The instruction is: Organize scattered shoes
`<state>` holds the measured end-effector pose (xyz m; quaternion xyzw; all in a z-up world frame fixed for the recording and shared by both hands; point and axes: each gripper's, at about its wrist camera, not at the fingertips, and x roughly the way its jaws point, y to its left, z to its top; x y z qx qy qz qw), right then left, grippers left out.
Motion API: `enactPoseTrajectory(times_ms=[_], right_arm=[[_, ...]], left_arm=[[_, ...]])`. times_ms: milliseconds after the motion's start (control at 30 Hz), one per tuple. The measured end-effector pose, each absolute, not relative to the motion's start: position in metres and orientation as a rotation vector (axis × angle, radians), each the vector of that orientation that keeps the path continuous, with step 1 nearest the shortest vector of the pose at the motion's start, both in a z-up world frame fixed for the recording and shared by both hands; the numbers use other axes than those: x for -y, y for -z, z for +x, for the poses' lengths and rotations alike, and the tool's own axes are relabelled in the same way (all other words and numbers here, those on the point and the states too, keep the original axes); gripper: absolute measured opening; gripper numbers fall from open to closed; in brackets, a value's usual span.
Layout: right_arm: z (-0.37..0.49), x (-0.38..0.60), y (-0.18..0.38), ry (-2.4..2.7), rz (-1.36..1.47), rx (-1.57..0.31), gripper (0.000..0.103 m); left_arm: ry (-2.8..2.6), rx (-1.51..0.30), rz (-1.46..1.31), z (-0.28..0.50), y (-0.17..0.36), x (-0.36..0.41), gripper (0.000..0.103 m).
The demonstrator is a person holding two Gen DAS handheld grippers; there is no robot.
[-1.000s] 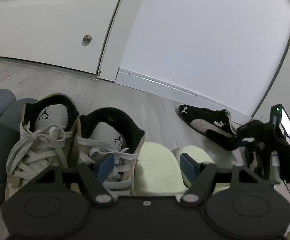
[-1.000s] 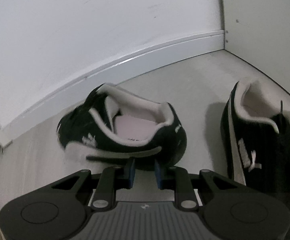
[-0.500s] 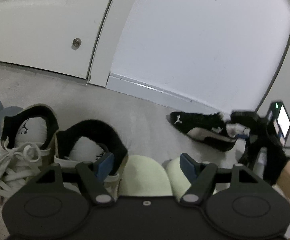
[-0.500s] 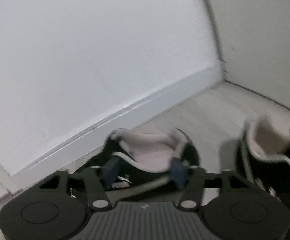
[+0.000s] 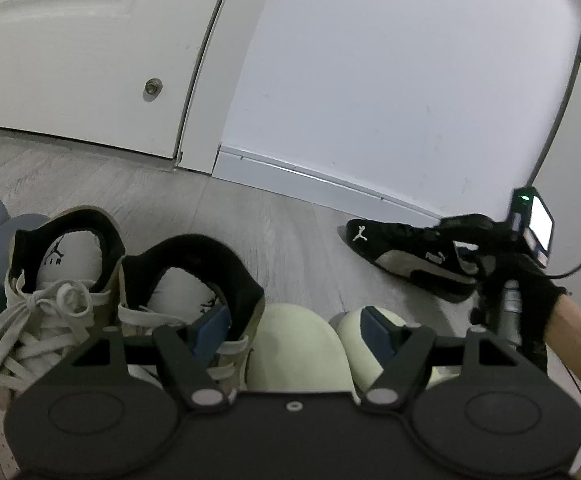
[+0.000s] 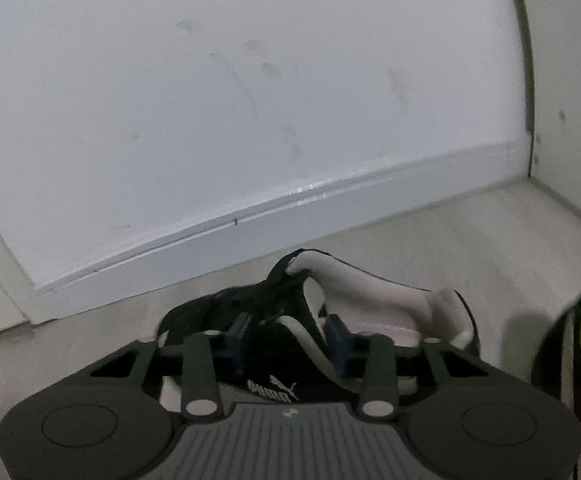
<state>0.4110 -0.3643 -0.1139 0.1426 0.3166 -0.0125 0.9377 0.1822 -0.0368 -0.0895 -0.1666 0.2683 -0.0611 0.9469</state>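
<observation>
Right gripper (image 6: 288,344) straddles black shoe (image 5: 406,252), toe toward baseboard (image 5: 322,188); grip unconfirmed. Left gripper (image 5: 296,330) open, empty. Two tan sneakers (image 5: 102,292).

I take this for a home entryway: white door (image 5: 70,60), baseboard (image 5: 310,180), wood-look floor (image 5: 282,248) (sneakers (image 5: 62,304) lined along it).

Pale wood-look floor (image 5: 282,236), white wall (image 5: 390,80) with baseboard (image 6: 250,232), cream door (image 5: 90,60).

Dim flat light, fisheye bending, blurred edges
</observation>
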Motion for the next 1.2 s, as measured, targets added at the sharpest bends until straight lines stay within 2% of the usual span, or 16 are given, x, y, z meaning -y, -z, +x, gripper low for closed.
enactPoseTrajectory(times_ms=[167,333,433,500,667,967,1067,1133,1200], right_arm=[[0.382,0.367,0.102,0.048,0.218,-0.705,0.035],[0.332,0.376,0.087,0.076,0.294,-0.681,0.035],[0.322,0.376,0.087,0.068,0.349,-0.735,0.034],[0.321,0.379,0.096,0.066,0.388,-0.786,0.023],[0.338,0.394,0.108,0.165,0.374,-0.810,0.022],[0.399,0.437,0.120,0.273,0.418,-0.650,0.023],[0.399,0.426,0.121,0.349,0.551,-0.615,0.040],[0.396,0.408,0.119,0.404,0.530,-0.602,0.050],[0.397,0.387,0.117,0.399,0.446,-0.598,0.084]], left_arm=[[0.130,-0.535,-0.362,0.177,0.087,0.034,0.074],[0.143,-0.526,-0.369,0.174,0.084,0.035,0.074],[0.149,-0.523,-0.372,0.174,0.083,0.036,0.074],[0.148,-0.523,-0.369,0.174,0.083,0.036,0.074],[0.142,-0.527,-0.359,0.172,0.084,0.038,0.074],[0.149,-0.538,-0.335,0.177,0.089,0.045,0.074],[0.149,-0.539,-0.327,0.178,0.089,0.046,0.074],[0.148,-0.538,-0.339,0.180,0.090,0.046,0.074],[0.149,-0.539,-0.346,0.180,0.090,0.046,0.074]])
